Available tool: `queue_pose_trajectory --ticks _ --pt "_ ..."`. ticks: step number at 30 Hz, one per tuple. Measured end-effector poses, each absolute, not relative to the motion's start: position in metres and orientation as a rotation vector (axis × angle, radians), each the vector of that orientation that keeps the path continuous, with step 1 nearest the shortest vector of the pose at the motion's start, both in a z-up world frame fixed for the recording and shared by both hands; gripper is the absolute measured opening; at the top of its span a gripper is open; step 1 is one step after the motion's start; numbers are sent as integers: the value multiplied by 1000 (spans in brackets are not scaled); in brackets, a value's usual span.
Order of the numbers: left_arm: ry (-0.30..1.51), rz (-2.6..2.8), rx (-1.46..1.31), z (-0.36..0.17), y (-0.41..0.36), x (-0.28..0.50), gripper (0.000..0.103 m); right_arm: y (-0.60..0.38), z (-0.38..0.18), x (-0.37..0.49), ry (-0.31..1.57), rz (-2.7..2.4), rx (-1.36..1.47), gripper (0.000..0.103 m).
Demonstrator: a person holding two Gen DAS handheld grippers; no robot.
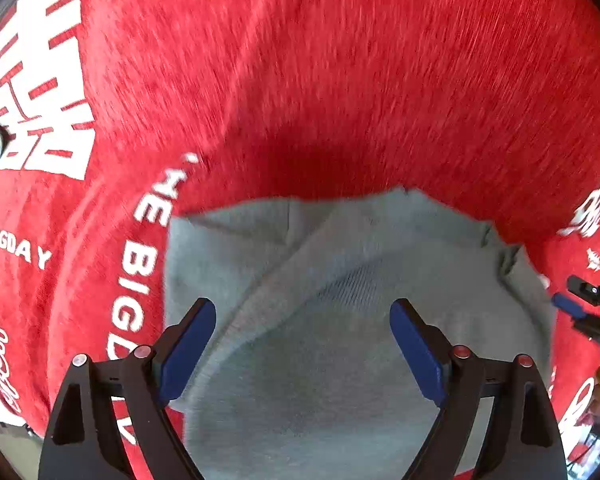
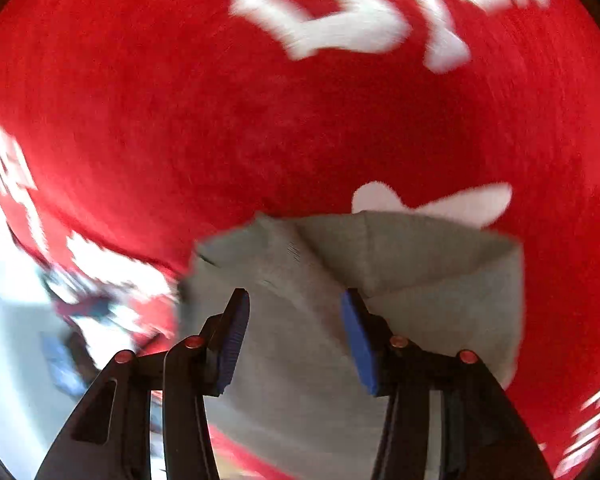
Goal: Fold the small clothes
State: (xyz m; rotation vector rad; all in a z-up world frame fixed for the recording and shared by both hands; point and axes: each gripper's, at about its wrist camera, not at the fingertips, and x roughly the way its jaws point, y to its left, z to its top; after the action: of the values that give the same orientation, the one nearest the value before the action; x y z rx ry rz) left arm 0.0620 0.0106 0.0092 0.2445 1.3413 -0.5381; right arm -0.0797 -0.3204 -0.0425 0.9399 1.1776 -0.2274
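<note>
A small grey garment [image 1: 340, 320] lies folded on a red cloth [image 1: 300, 80] with white print. My left gripper [image 1: 302, 308] hangs just above the garment, jaws wide open, nothing between them. In the right wrist view the same grey garment [image 2: 400, 280] lies under my right gripper [image 2: 294, 300], whose blue-padded jaws are open and empty above a fold ridge. The right gripper also shows at the right edge of the left wrist view [image 1: 580, 304]. The right view is blurred.
The red cloth with white letters covers the surface all round the garment [image 2: 260, 120]. A pale floor or wall area [image 2: 12, 320] shows at the left of the right wrist view, beyond the cloth's edge.
</note>
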Motion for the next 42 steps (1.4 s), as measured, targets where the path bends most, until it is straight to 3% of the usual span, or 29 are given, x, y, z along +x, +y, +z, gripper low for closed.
queue_pose_trajectory --ticks 6,8,13,16,18,30,40,42 --pt "1341 -523 369 -21 -14 41 89 -250 -51 -50 1388 -275 288 54" --pt "1300 -482 407 -25 -20 44 89 -258 -56 -50 1380 -354 265 54" --pt "1238 -319 424 -34 -16 75 89 -323 -73 -73 1316 -522 646 53" --pt "1214 -203 407 -36 -3 98 89 -353 -78 -90 1260 -585 833 43" --pt "1223 -168 383 -35 5 108 89 -360 -76 -98 1221 -578 913 44" --pt "1363 -354 311 -4 50 66 89 -321 -62 -151 1194 -260 1095 46" --pt "1508 -531 318 -23 100 8 89 -282 -79 -239 1230 -320 1225 46" --pt "1521 -553 316 -27 105 2 78 -272 -79 -237 1201 -316 1254 45"
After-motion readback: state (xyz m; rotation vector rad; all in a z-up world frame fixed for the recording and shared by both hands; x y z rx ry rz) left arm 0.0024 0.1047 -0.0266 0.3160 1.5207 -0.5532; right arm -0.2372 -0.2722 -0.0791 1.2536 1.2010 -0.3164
